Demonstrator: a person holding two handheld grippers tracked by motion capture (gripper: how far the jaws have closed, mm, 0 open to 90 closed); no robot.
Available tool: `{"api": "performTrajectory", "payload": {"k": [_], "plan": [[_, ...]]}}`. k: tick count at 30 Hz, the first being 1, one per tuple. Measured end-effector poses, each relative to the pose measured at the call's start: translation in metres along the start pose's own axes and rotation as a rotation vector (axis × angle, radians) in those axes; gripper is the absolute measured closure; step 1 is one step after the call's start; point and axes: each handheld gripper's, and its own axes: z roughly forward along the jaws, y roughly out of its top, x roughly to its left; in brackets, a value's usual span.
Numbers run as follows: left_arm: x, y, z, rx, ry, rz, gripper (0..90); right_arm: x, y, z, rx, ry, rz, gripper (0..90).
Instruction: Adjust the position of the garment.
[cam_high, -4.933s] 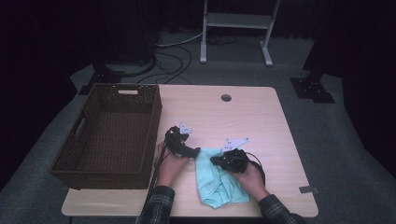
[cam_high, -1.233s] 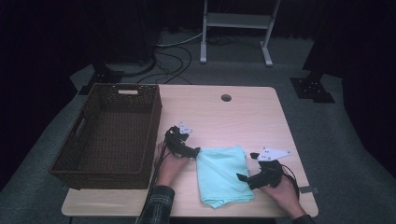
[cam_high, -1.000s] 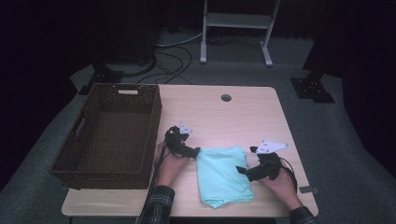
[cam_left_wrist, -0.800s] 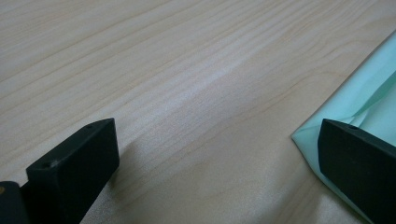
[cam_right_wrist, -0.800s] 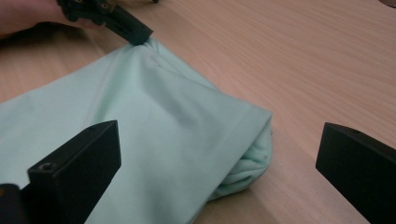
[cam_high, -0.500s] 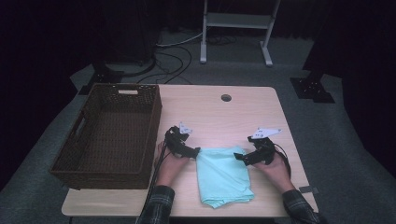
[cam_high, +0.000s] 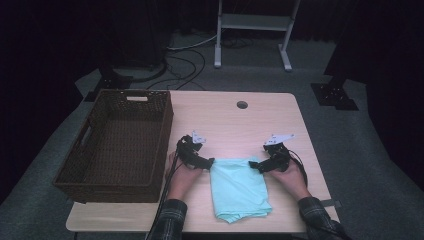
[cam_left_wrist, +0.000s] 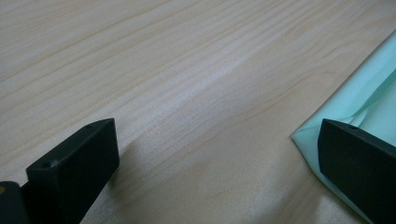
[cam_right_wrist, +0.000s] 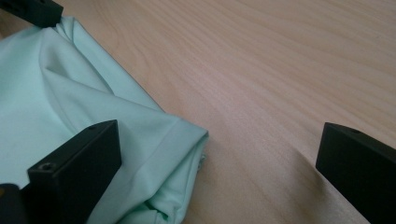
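A folded mint-green cloth (cam_high: 238, 187) lies on the wooden table (cam_high: 225, 125) near its front edge. My left gripper (cam_high: 207, 162) rests at the cloth's far left corner, jaws wide apart; in the left gripper view the cloth corner (cam_left_wrist: 369, 107) lies by its right jaw. My right gripper (cam_high: 257, 166) sits at the cloth's far right corner, also open. In the right gripper view the hemmed cloth corner (cam_right_wrist: 154, 140) lies between its jaws, with the left gripper's jaw tip at the top left.
A dark brown wicker basket (cam_high: 100, 170) stands on the table's left side, beside my left hand. A round cable hole (cam_high: 242, 105) sits near the table's far edge. Bare wood lies behind the cloth.
The right gripper has moved from the cloth's near right side up to its far right corner. The cloth, earlier crumpled, now lies flatter. The left gripper has stayed put.
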Motion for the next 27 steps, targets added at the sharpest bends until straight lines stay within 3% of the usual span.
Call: {"api": "performTrajectory", "payload": {"k": [6,20,27], "plan": [[0.004,0.003,0.003,0.0,0.014,-0.016,0.0,-0.001,0.004,0.006,0.036,-0.024,-0.019,0.0],[0.031,0.019,0.019,-0.001,0.013,-0.017,0.0,-0.024,0.025,0.027,0.037,-0.028,-0.017,0.0],[0.037,0.025,0.025,-0.002,0.008,-0.014,0.0,-0.027,0.027,0.028,0.036,-0.035,-0.007,0.0]]}}
